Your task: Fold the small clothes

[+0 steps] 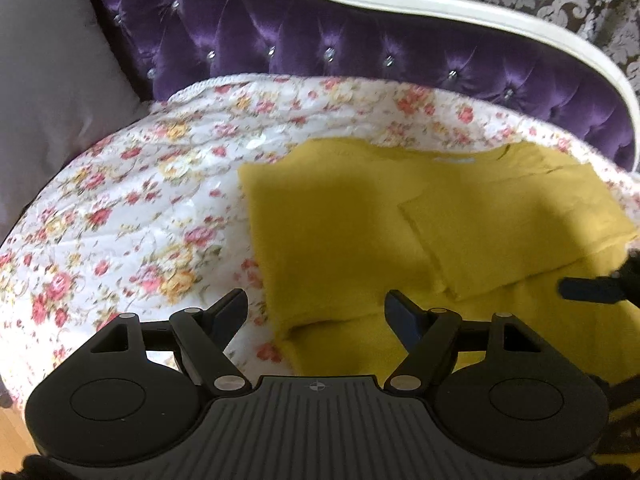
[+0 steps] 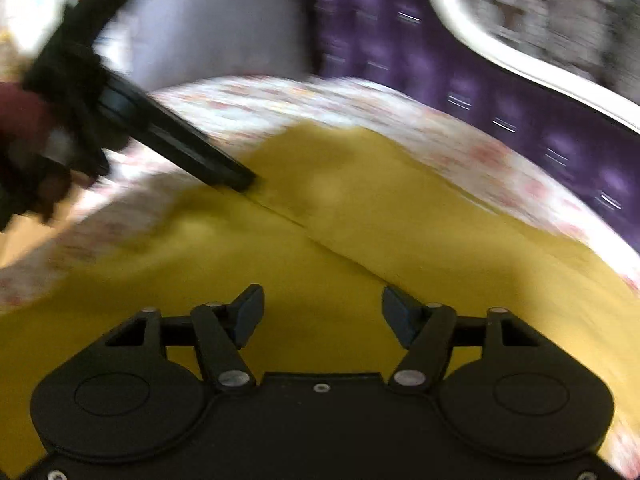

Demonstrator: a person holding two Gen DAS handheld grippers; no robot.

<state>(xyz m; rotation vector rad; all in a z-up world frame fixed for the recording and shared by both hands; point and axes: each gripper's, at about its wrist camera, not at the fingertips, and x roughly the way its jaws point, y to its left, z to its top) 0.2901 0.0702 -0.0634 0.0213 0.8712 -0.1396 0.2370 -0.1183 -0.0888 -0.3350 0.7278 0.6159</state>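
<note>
A mustard-yellow garment (image 1: 400, 236) lies flat on the floral bed cover (image 1: 132, 208), with a sleeve part folded over its body at the right. My left gripper (image 1: 316, 312) is open and empty, just above the garment's near left edge. My right gripper (image 2: 323, 312) is open and empty over the yellow cloth (image 2: 360, 232). The right gripper's finger (image 1: 588, 290) shows at the right edge of the left wrist view. The left gripper's finger (image 2: 180, 144) shows in the right wrist view, its tip at the garment's fold line. The right wrist view is blurred.
A purple tufted headboard (image 1: 360, 40) with a white frame runs along the back. A grey pillow (image 1: 44, 92) leans at the left. Patterned wallpaper is behind. Wooden floor (image 1: 12, 420) shows at the bottom left.
</note>
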